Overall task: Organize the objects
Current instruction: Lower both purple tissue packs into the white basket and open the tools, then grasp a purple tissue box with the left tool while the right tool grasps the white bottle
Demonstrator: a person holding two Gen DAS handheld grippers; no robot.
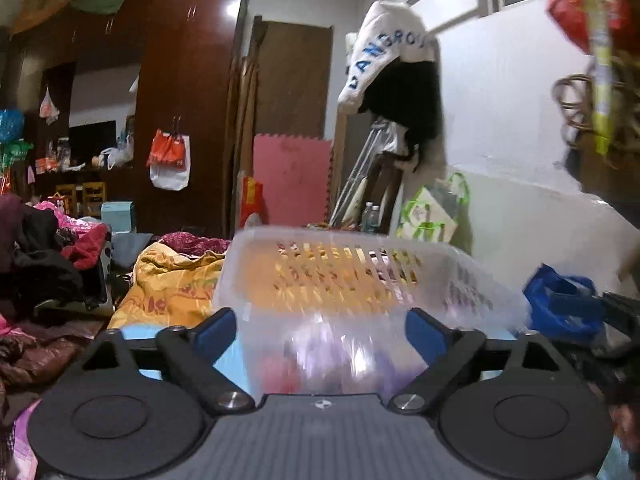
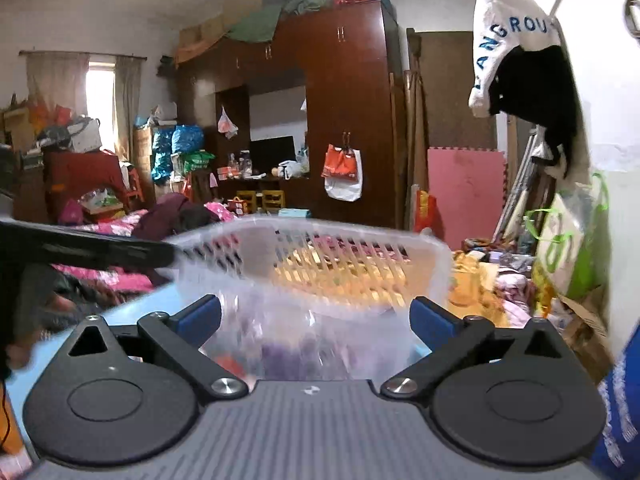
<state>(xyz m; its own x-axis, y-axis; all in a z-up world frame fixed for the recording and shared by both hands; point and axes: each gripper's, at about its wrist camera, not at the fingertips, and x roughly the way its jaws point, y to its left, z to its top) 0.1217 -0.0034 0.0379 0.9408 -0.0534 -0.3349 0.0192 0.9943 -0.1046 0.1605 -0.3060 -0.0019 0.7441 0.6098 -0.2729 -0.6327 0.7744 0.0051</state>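
Seen from both wrist cameras: a translucent plastic basket [image 1: 360, 276] with slotted walls, blurred, sitting just ahead of the two grippers on a pale blue bench [image 2: 132, 312]. Inside the basket, smeared purple and red shapes, too blurred to name.

Left gripper [image 1: 320, 328] spread wide, blue pads [image 1: 218, 330] standing either side of the basket's near wall, not visibly pressing on it. Right gripper [image 2: 316, 318] likewise spread wide, blue pads [image 2: 430, 320] flanking the basket's near end, nothing pinched. In the right wrist view, the black frame of the other gripper [image 2: 88, 250] reaching in from the left edge to the basket's rim; whether touching, cannot tell through the blur.

Behind the basket, an orange patterned quilt [image 1: 172, 284] and heaps of pink and dark clothing [image 2: 160, 216] on a bed. Beyond, a tall dark-red wardrobe [image 1: 180, 100] with an orange-and-white bag [image 1: 170, 158] hanging from its door handle. Beside the wardrobe, a pink foam mat [image 1: 292, 178] leaning upright against a brown board. On the right, a white garment with blue lettering [image 1: 384, 48] draped over something black on a wall rail, and a green-trimmed bag [image 1: 434, 210] below it. Near the left gripper's right side, a crumpled blue plastic bag [image 1: 564, 304].
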